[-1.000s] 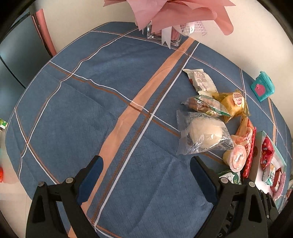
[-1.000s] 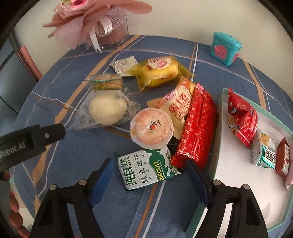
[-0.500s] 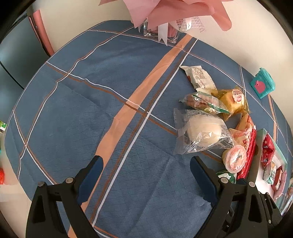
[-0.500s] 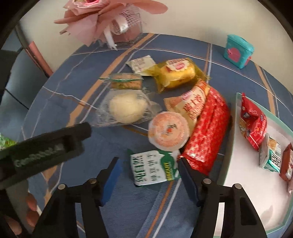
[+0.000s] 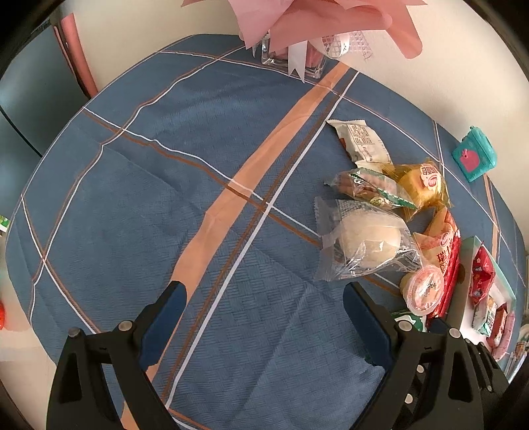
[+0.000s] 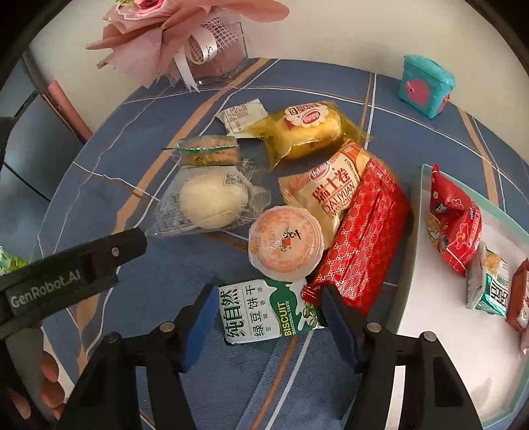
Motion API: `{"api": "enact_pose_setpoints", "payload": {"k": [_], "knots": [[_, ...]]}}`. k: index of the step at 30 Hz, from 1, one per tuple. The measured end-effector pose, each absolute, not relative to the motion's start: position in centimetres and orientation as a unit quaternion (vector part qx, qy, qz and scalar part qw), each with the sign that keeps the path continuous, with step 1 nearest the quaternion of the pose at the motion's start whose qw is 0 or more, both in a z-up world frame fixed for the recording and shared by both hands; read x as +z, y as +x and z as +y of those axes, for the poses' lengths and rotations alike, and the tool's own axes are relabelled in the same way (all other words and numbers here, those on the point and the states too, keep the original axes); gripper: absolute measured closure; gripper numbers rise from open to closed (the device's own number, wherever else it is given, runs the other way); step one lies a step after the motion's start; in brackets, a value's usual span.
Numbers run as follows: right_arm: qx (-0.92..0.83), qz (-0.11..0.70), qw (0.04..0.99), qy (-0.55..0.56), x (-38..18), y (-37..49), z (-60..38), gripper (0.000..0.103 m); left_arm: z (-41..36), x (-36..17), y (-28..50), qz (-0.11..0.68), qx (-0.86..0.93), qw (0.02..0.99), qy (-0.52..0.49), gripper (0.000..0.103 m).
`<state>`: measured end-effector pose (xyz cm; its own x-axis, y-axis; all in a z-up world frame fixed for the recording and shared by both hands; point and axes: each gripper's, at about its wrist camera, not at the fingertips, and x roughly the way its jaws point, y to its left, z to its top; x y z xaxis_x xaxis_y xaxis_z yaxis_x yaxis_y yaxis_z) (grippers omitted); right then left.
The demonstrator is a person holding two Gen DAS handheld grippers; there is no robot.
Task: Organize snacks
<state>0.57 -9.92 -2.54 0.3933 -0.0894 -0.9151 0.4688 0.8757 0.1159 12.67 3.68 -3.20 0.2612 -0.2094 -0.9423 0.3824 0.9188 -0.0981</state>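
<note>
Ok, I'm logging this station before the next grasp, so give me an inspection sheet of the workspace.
Surface: blue plaid tablecloth.
Job's things: green biscuit pack, jelly cup, long red pack, clear-wrapped bun loose on the cloth; tray holds a few packs.
Clutter: pink bouquet, teal box.
Grippers: right gripper jaws open around the biscuit pack; left gripper open, empty.
Cables: nothing seen.
Surroundings: pale wall.

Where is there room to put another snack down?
The tray has a bare white stretch in its near half, beside the red packet. The blue cloth left of the bun is bare too. It is crowded between bun and tray: cup, biscuit pack and long red pack touch.
</note>
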Motion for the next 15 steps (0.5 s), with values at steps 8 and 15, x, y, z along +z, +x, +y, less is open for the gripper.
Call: {"api": "enact_pose_setpoints", "payload": {"k": [8, 15], "knots": [[-0.166, 0.541, 0.81, 0.15, -2.9, 0.7, -8.6, 0.035, 3.5, -3.3, 12.6, 0.58, -0.19, 0.789, 0.075, 0.007], [-0.155, 0.555, 0.805, 0.144, -3.0, 0.9, -7.1, 0.034, 3.7, -3.4, 12.9, 0.582, -0.186, 0.789, 0.072, 0.007]]}}
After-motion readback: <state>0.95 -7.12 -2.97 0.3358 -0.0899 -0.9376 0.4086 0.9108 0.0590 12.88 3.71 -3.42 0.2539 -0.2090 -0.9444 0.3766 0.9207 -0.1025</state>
